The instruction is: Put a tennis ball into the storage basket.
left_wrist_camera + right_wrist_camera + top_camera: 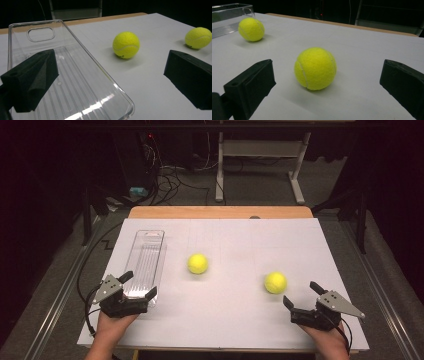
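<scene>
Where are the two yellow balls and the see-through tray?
Left ball (197, 263), high view, its middle.
Right ball (275, 282), high view, its middle.
Clear tray (150, 237), high view, its far end.

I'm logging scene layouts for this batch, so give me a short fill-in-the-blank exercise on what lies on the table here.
1. The number of tennis balls on the white table is ____.
2. The clear plastic tray holds ____ balls.
3. The right gripper has its jaws ____ behind the nearer tennis ball.
4. The left gripper has its jaws either side of the tray's near ____.

Missing words: two; no; open; end
</scene>
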Available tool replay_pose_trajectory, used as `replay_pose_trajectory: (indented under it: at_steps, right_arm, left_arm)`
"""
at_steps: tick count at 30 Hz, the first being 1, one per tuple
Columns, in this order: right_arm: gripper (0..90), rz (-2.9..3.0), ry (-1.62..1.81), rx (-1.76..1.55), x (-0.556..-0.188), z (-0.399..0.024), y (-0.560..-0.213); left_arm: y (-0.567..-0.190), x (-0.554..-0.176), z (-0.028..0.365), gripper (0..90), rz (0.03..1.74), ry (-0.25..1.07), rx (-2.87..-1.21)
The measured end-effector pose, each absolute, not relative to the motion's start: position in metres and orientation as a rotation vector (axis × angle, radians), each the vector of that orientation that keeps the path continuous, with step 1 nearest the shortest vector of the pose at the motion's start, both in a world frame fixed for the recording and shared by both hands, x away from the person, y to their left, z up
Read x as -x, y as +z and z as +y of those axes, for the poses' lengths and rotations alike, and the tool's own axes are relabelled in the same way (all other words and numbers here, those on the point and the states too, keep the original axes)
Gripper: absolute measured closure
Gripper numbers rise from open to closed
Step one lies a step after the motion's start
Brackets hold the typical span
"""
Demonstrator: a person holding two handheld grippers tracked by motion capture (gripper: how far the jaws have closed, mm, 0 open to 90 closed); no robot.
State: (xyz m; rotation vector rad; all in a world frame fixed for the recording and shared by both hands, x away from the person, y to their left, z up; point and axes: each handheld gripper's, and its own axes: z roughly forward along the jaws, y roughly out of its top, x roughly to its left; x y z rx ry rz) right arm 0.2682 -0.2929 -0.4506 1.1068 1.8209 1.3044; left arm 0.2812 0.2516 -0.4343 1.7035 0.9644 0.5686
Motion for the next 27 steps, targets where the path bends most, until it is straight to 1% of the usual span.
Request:
replay_pose_trajectory:
  at_steps: [15,27]
  right_arm:
    - [0.0,1.814,1.324,-1.113,-0.27,-0.294,-0.45]
    - [0.0,1.815,1.327,-1.116,-0.27,-0.294,-0.45]
  left_arm:
    - [-0.434,-0.28,0.253,0.6,0.964,0.569,-1.693]
    - [-0.431,-0.28,0.24,0.4,0.939,0.509,-1.697]
